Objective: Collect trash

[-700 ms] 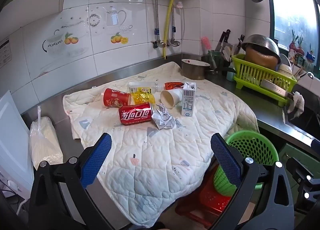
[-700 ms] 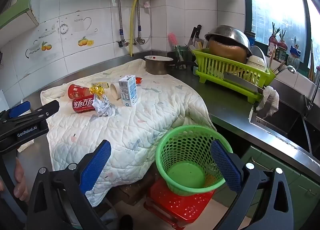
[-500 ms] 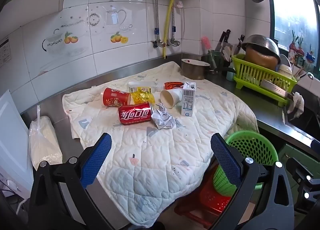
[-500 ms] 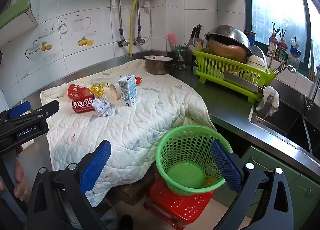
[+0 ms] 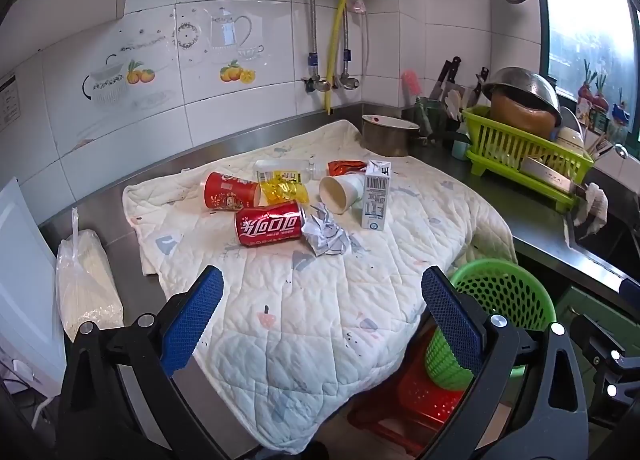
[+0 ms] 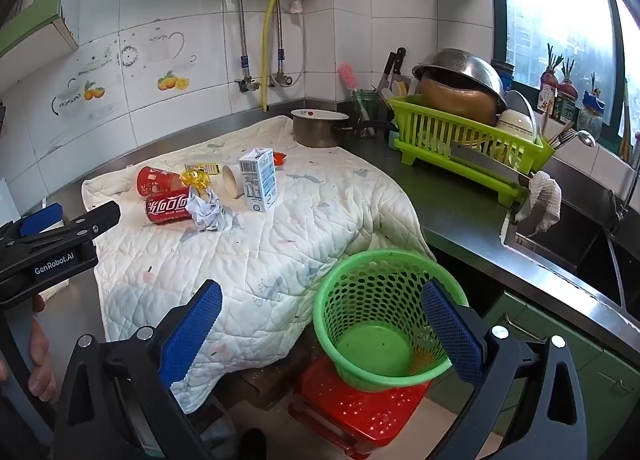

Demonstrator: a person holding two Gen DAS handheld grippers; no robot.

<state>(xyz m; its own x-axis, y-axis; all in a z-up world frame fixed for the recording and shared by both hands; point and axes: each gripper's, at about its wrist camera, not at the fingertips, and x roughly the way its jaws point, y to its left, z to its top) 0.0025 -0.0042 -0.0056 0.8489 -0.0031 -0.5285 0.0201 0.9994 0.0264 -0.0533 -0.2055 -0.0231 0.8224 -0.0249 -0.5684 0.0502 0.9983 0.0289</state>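
Trash lies on a white quilted cloth [image 5: 320, 300]: a red cola can [image 5: 269, 223], a red paper cup [image 5: 231, 191], a yellow wrapper [image 5: 285, 191], crumpled paper [image 5: 327, 235], a white paper cup [image 5: 343, 192], a milk carton [image 5: 376, 195], a clear plastic bottle [image 5: 288, 169] and a red wrapper [image 5: 344, 167]. An empty green basket [image 6: 380, 320] stands on a red stool [image 6: 360, 408] below the counter edge. My left gripper [image 5: 322, 320] is open, well short of the trash. My right gripper [image 6: 320, 332] is open above the basket's left rim.
A steel pot [image 5: 388, 135], a knife holder and a green dish rack [image 5: 520, 156] with bowls stand at the back right. A sink [image 6: 580, 240] lies to the right. A plastic bag [image 5: 86, 280] and a white appliance [image 5: 24, 280] sit at the left.
The left gripper has drifted very slightly; the view is nearly the same. Nothing was grasped or moved.
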